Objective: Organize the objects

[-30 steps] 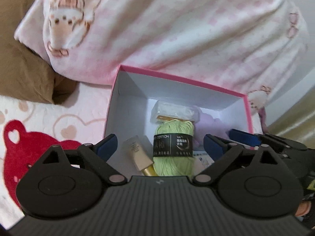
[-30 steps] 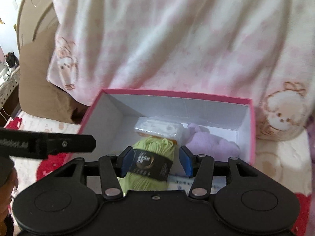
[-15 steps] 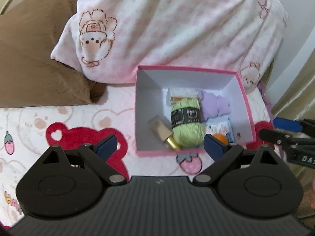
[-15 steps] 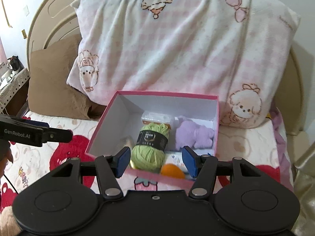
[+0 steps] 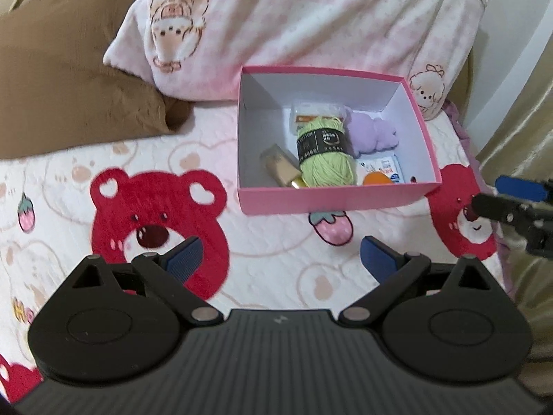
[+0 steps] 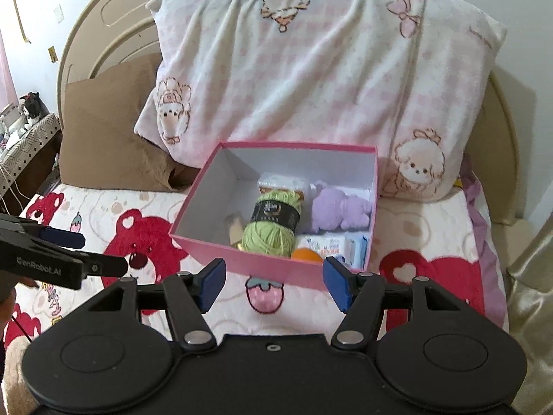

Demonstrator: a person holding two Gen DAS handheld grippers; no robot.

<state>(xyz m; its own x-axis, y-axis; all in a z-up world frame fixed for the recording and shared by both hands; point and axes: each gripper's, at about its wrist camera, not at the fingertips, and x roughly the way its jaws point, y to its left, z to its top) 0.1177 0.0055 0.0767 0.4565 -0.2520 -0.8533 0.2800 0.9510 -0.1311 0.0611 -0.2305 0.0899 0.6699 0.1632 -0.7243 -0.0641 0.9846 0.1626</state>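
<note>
A: Yarn status?

B: It's sitting in the pink box w/ the rest. I'm backing both tongs off the box: right tongs opening, empty; left tongs spread, empty. Looks done imo.

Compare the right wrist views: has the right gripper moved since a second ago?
Yes. The right gripper, jaws opening and empty, has pulled back and up from the pink box; the green yarn sits in the box.
</note>
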